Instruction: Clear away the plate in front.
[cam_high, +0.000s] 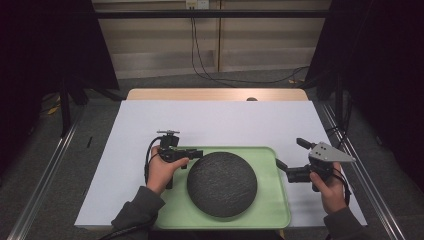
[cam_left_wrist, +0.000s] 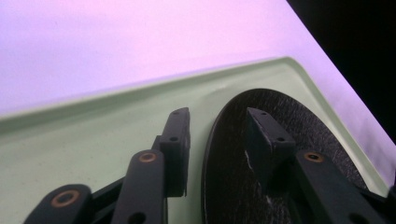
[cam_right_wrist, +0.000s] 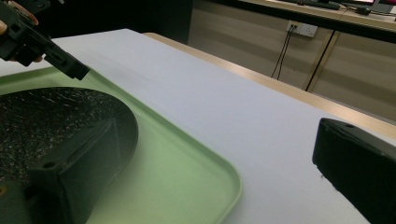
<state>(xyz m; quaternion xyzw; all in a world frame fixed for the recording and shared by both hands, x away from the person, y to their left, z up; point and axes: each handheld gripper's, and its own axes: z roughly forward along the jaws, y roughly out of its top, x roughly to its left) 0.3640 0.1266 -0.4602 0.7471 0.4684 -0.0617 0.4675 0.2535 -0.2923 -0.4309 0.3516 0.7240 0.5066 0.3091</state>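
Dark round plate (cam_high: 222, 183) on green tray (cam_high: 272, 210), L claw (cam_high: 196, 153) open astride plate rim, R claw (cam_high: 290, 154) open

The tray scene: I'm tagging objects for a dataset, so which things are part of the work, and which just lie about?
In the work: dark round plate, green tray, left gripper, right gripper.
Lying about: white table cover, wall cables.
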